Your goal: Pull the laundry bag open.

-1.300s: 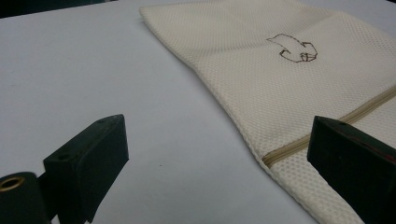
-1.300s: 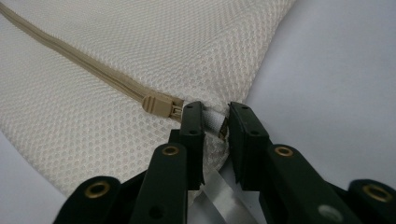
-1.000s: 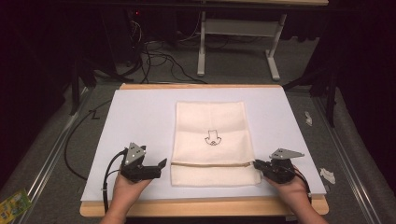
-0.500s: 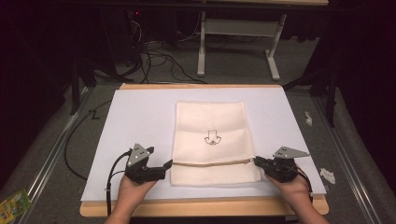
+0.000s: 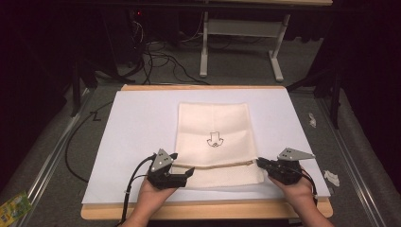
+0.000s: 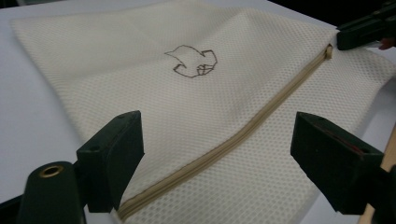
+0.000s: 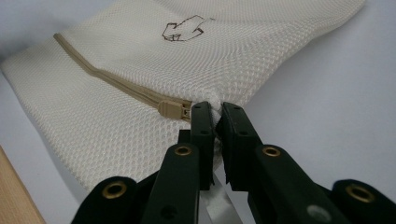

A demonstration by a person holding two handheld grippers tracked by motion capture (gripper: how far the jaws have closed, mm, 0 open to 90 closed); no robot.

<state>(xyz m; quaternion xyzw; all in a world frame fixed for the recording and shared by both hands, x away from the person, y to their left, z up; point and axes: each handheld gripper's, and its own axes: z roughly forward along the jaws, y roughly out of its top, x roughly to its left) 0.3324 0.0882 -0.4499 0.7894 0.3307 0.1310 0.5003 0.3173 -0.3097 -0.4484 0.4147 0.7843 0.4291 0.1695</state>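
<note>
A cream mesh bag (image 5: pixel 213 127) with a small dark drawing lies flat on a white sheet (image 5: pixel 137 127). A tan zipper (image 5: pixel 213 165) runs across its near part. My left gripper (image 5: pixel 182 164) is open at the bag's left edge. Its jaws have just been closing, with the zipper's end (image 6: pixel 187 170) and mesh (image 6: pixel 196 107) lying between them untouched. My right gripper (image 5: pixel 259 162) is shut on the bag's right edge, just beside the zipper slider (image 7: pixel 170 109). The pinched mesh puckers between its fingertips (image 7: pixel 215 108). The right gripper (image 6: pixel 364 30) also shows at the top right of the left gripper view.
The sheet covers a wooden table (image 5: pixel 203 210). Crumpled paper scraps (image 5: pixel 312 119) (image 5: pixel 331 177) lie off its right side. A yellow-green packet (image 5: pixel 12 205) sits at the lower left. White desk legs (image 5: pixel 236 42) and cables stand beyond the far edge.
My left gripper has slid to the right, up to the bag's left edge, and its jaws have narrowed a little. The right gripper has stayed put, still pinching the bag.
</note>
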